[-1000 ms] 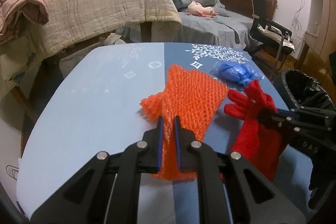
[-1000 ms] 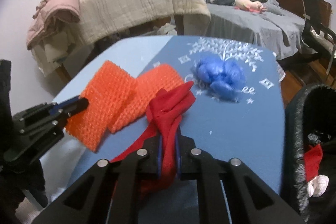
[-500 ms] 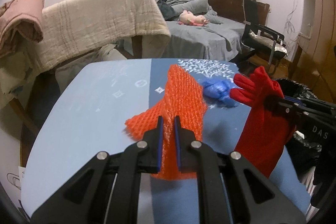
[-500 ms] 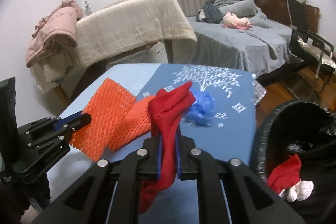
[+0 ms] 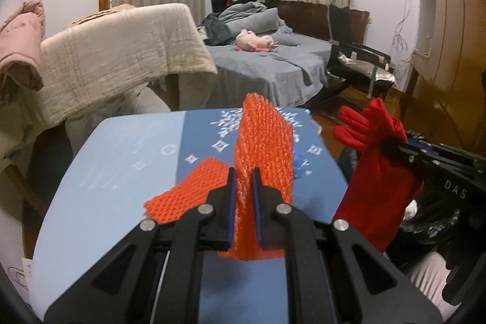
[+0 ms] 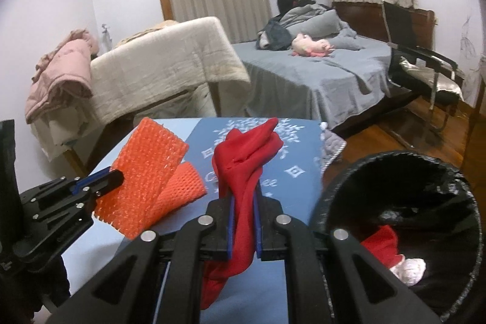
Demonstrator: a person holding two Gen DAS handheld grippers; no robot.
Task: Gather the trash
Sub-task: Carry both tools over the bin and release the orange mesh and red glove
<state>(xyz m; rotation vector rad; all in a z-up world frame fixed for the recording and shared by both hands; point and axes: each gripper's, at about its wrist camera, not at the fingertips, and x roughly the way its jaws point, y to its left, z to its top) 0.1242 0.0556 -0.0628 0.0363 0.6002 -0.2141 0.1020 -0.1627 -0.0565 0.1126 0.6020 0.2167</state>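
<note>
**Right wrist view: both grippers held trash above the blue table, bin at lower right**

In the right wrist view, the grey bed (image 6: 319,75) filled the upper right of the frame, with a pink plush toy (image 6: 313,46) lying on it. A beige blanket (image 6: 164,59) was draped over furniture at centre left, and a pink jacket (image 6: 60,72) was heaped at the far left. The blue table (image 6: 303,148) with its white tree print spread across the middle of the frame.

At lower right stood the black trash bin (image 6: 404,169), lined with a black bag, just beside the table's edge. Red and white scraps (image 6: 395,254) lay inside it.

The right gripper (image 6: 243,223), at bottom centre, was clamped on a red glove (image 6: 246,154), which rose crumpled above the fingers and hung below them. In the left wrist view the glove (image 5: 376,169) showed at centre right with its fingers spread upward.

The left gripper (image 5: 243,208) pinched an orange foam net (image 5: 264,141), which stood upright between the closed fingers at the frame's centre. A second orange net (image 5: 188,190) showed just to its left, low over the table; whether it touched the surface could not be told. A bit of blue plastic (image 5: 299,163) peeked out from behind the held net.
</note>
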